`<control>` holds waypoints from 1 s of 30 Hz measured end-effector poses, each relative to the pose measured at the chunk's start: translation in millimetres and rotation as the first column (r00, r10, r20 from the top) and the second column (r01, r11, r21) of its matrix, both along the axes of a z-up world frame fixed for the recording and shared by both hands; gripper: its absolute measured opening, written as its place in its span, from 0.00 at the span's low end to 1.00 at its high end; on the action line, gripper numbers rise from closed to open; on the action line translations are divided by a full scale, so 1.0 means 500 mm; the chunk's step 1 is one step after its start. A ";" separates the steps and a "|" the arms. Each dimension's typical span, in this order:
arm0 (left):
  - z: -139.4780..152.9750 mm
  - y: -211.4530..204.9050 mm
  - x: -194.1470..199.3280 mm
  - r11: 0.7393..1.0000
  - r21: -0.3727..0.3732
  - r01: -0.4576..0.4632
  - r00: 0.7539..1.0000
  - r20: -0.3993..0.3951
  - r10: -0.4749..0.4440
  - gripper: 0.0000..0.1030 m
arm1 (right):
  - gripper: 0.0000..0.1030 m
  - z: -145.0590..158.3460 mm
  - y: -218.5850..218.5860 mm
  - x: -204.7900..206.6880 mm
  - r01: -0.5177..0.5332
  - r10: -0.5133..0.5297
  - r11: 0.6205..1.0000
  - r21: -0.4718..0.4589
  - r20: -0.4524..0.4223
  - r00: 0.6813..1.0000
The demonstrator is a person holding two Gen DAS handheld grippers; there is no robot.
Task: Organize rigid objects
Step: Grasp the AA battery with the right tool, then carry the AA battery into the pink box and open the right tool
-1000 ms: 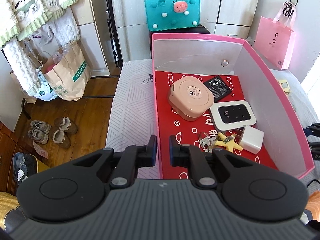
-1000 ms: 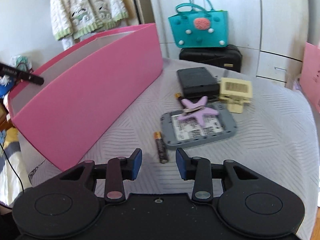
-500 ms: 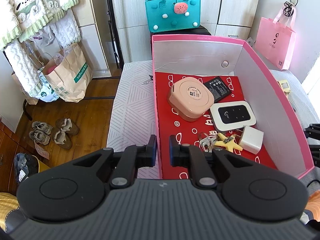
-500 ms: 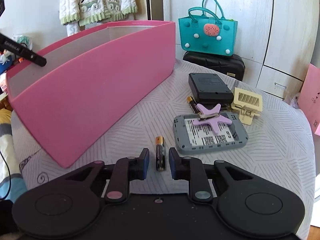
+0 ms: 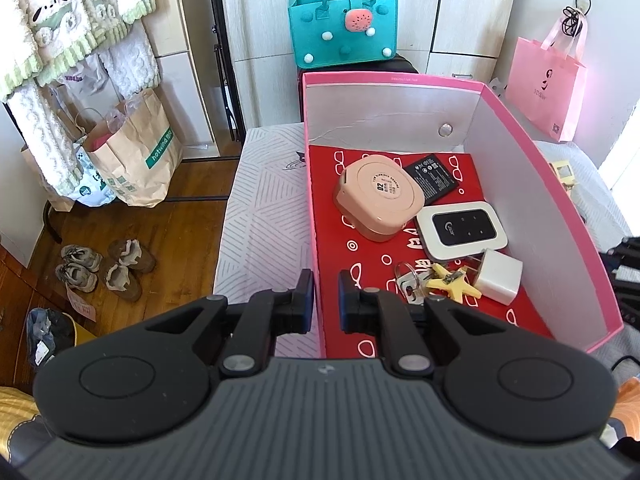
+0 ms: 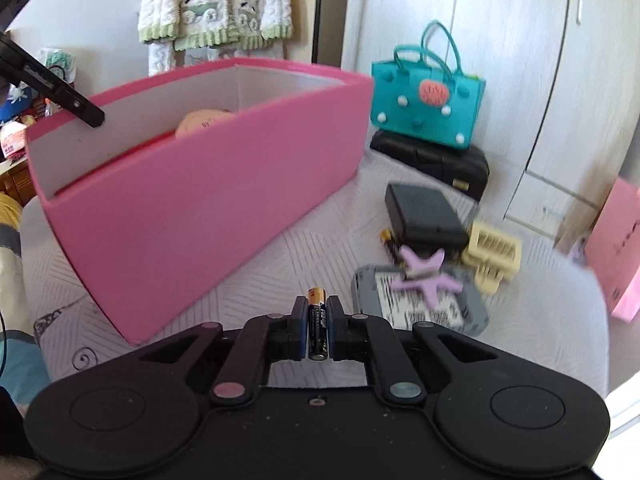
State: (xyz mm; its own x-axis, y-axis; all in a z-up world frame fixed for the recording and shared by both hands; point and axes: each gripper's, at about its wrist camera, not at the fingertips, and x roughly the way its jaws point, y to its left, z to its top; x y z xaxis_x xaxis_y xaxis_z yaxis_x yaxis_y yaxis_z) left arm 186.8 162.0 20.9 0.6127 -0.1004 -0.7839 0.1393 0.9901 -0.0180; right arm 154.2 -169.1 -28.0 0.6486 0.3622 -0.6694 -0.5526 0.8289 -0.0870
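While the battery (image 6: pixel 317 324) sits pinched between the two fingers of the right gripper (image 6: pixel 317 330), its copper-coloured end points away from the camera and its dark body is raised clear of the white patterned bed cover (image 6: pixel 280 264). To the left of it stands the pink box (image 6: pixel 208 216), its long outer wall close by. To the right, on the cover, lie a grey device (image 6: pixel 420 308) turned face down with a lilac star-shaped clip (image 6: pixel 424 276) on top, a black pack (image 6: pixel 424 212) farther off, a cream clip (image 6: pixel 494 252) beside that, and a second battery (image 6: pixel 387 238) half hidden at the near left edge of the black pack; this part of the view is blurred.

The left gripper (image 5: pixel 326 300) has its fingers straddling the box's near left wall (image 5: pixel 313 240), one outside and one inside, with a narrow gap between them; whether they press the wall cannot be told. Inside the box, on the red lining (image 5: pixel 360 248), lie a peach rounded case (image 5: pixel 378 200), a black flat battery pack (image 5: pixel 431 178) touching its far right side, a white pocket router (image 5: pixel 460 230), a white plug cube (image 5: pixel 498 276), a yellow star clip (image 5: pixel 450 282) and a key ring (image 5: pixel 408 280).

Beyond the bed stands a teal felt bag (image 5: pixel 343 30) on a black case (image 6: pixel 432 158).
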 end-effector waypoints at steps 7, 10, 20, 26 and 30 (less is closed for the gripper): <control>0.004 0.002 0.005 1.000 -0.006 0.014 1.000 -0.021 -0.014 0.10 | 0.11 0.105 -0.001 0.002 -0.016 0.011 0.998 0.060 0.090 0.996; 0.002 0.000 0.004 1.000 0.000 0.023 1.000 -0.017 -0.023 0.10 | 0.11 0.160 -0.001 0.005 -0.042 0.026 0.990 0.133 0.119 0.993; 0.005 -0.011 0.010 0.999 0.036 0.041 0.999 -0.037 -0.040 0.10 | 0.11 0.189 0.141 0.096 -0.252 0.295 0.935 0.249 -0.155 0.943; 0.005 -0.003 0.014 0.998 0.015 0.056 0.998 -0.042 -0.055 0.10 | 0.11 0.142 0.240 0.173 -0.250 0.283 0.957 0.146 -0.285 0.916; 0.003 0.007 0.012 0.998 -0.013 0.058 0.998 -0.036 -0.058 0.10 | 0.11 0.102 0.277 0.224 -0.219 0.262 0.964 0.153 -0.380 0.887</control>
